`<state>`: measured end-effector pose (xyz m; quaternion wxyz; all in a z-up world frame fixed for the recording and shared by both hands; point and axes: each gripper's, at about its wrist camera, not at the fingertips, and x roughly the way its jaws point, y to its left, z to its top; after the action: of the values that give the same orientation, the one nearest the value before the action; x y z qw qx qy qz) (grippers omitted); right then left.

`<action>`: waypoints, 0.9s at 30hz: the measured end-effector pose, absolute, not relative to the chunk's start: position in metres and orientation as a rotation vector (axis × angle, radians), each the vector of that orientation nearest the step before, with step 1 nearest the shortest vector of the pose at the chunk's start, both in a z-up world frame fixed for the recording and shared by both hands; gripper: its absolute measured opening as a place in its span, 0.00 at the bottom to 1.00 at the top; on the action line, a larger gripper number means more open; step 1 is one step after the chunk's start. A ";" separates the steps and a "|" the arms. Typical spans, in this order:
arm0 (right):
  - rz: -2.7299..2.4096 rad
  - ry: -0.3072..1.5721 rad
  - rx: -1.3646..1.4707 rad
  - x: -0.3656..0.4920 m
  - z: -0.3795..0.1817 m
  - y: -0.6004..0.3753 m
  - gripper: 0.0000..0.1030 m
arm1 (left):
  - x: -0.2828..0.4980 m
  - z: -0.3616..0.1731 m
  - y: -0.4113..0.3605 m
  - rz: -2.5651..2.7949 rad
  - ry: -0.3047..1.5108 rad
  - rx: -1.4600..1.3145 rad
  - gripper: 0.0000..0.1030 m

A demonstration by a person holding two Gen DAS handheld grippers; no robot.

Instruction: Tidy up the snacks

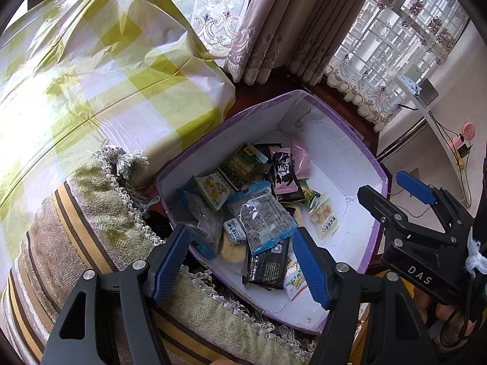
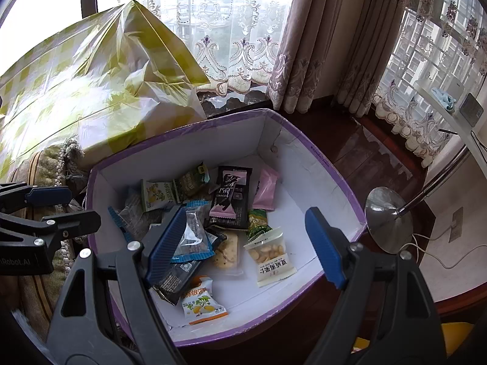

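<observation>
Below both cameras, at frame centre, sits the purple-rimmed box (image 2: 319, 164), holding the snack packets (image 2: 225, 200) in a loose heap. Both the left claw (image 1: 240, 264) and the right claw (image 2: 246, 243) hang spread and released above it, gripping nothing, so a pick seems next, perhaps the clear blue-edged nut bag (image 1: 263, 217) on top. Dark wooden floor (image 2: 365, 149) lies beneath; a checked bag (image 1: 100, 60) fills the upper left and lace curtains (image 2: 231, 39) run along the top.
</observation>
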<state>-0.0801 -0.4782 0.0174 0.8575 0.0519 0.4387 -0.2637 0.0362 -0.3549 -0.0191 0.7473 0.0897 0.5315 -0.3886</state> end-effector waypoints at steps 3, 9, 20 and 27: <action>-0.553 0.922 0.108 -0.080 0.017 -0.479 0.80 | 0.036 -0.019 -0.355 -0.850 1.163 0.196 0.69; -0.553 0.922 0.109 -0.080 0.017 -0.479 0.80 | 0.036 -0.019 -0.355 -0.850 1.163 0.195 0.69; -0.556 0.924 0.111 -0.081 0.017 -0.478 0.80 | 0.036 -0.019 -0.355 -0.849 1.162 0.195 0.69; -0.556 0.924 0.113 -0.081 0.017 -0.478 0.80 | 0.036 -0.019 -0.356 -0.849 1.162 0.195 0.69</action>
<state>-0.0815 -0.4780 0.0171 0.8566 0.0536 0.4396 -0.2647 0.0359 -0.3556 -0.0194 0.7477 0.0890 0.5313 -0.3882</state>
